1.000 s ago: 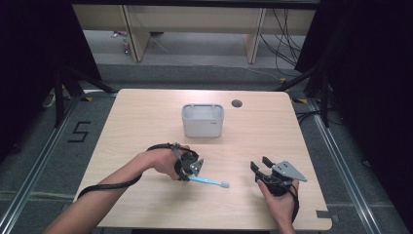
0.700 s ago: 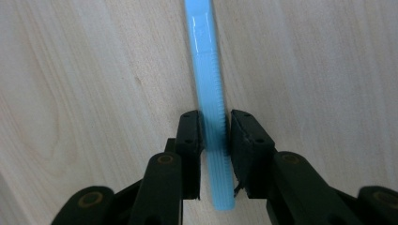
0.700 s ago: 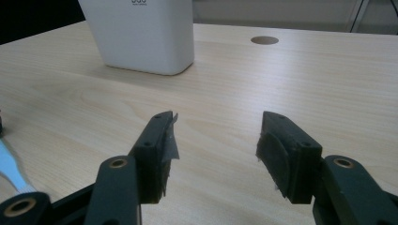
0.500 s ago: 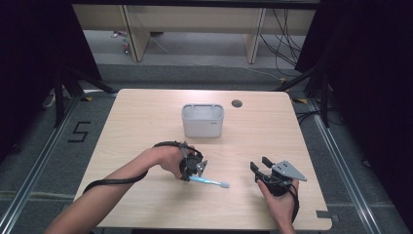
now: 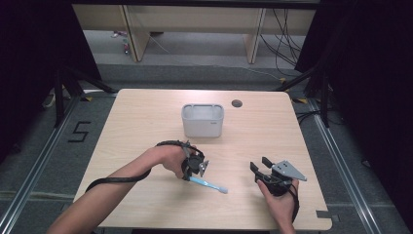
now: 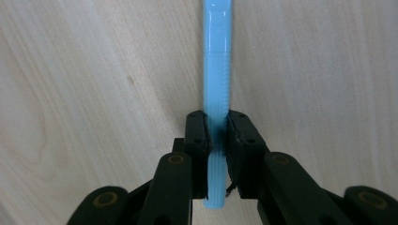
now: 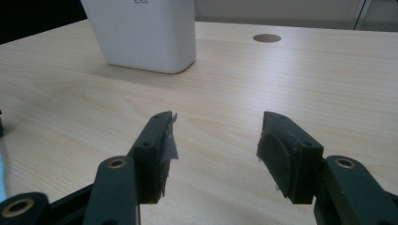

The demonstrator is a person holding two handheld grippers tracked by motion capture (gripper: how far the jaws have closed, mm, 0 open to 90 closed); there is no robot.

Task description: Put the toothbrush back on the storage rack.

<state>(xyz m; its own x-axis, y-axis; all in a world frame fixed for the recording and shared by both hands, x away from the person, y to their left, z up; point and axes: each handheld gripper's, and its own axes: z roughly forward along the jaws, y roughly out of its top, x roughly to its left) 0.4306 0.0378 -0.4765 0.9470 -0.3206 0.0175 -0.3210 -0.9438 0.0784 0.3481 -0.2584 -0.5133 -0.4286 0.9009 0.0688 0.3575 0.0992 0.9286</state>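
A light blue toothbrush (image 5: 209, 184) lies on the wooden table (image 5: 146, 122), head pointing right. My left gripper (image 5: 194, 171) points down over its handle end. In the left gripper view the two black jaws are shut on the blue toothbrush (image 6: 217, 93), gripping its ribbed handle near the end. My left gripper (image 6: 217, 136) holds it just above the table. My right gripper (image 5: 261, 168) rests at the front right with its jaws wide apart. Nothing sits between the jaws of my right gripper (image 7: 216, 140).
A white rectangular bin (image 5: 202, 120) stands upright at the table's middle back; the same white bin (image 7: 141, 33) looms ahead in the right gripper view. A round cable hole (image 5: 237, 103) sits behind it. Dark curtains flank the table.
My left hand has shifted slightly right and lower over the toothbrush handle, and its jaws are closed on it now. The right gripper has stayed put.
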